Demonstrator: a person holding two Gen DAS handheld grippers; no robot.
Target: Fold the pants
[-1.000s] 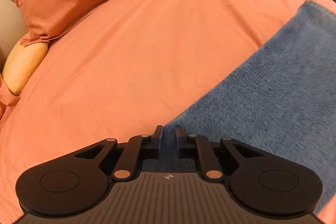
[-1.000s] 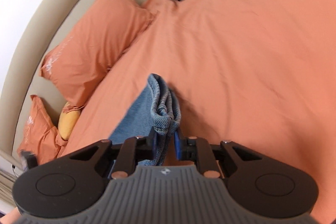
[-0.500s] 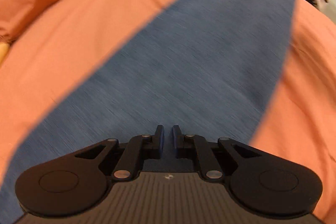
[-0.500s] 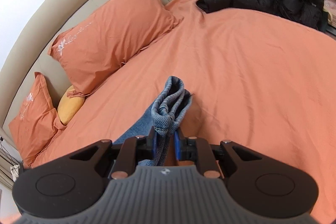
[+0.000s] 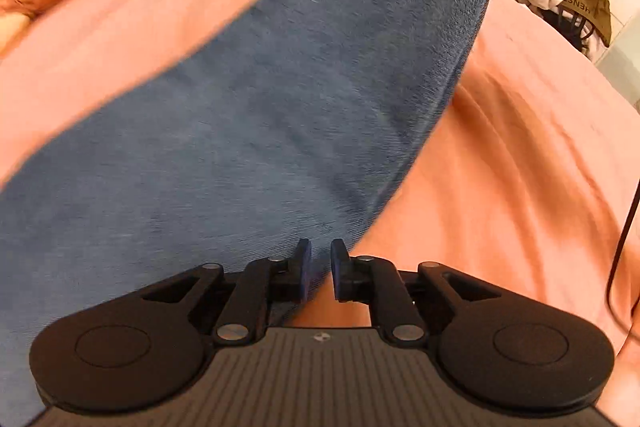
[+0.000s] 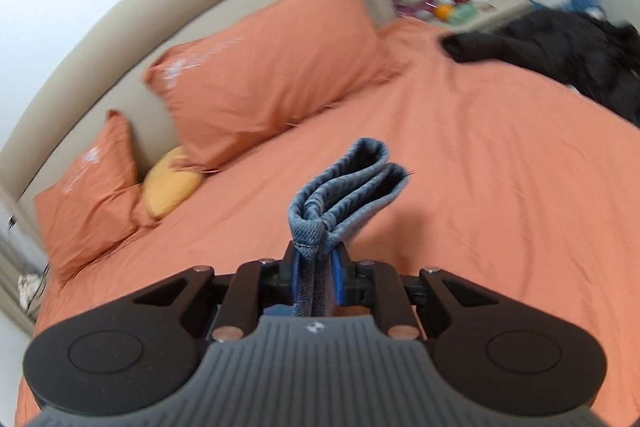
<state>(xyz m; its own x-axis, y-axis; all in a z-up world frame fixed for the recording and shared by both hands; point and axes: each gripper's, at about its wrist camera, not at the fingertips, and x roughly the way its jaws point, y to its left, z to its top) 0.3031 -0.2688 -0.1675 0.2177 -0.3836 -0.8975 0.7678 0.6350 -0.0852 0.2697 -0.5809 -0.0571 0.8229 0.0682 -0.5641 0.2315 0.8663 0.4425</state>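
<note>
Overhead, the blue denim pants stretched blurred toward twelve o'clock over the orange bedsheet, far end cut off. Left gripper pinched their edge; right gripper clamped the bunched hem.

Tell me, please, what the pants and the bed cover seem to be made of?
Pants: apparently denim, a faded blue matte cotton weave; the diagonal twill lines and thick stitched hem at the right gripper suggest it. Bed cover: probably a smooth woven cotton or blend, matte orange; it lies in soft, shallow wrinkles without shine. The exact fibre cannot be told from the pictures.
</note>
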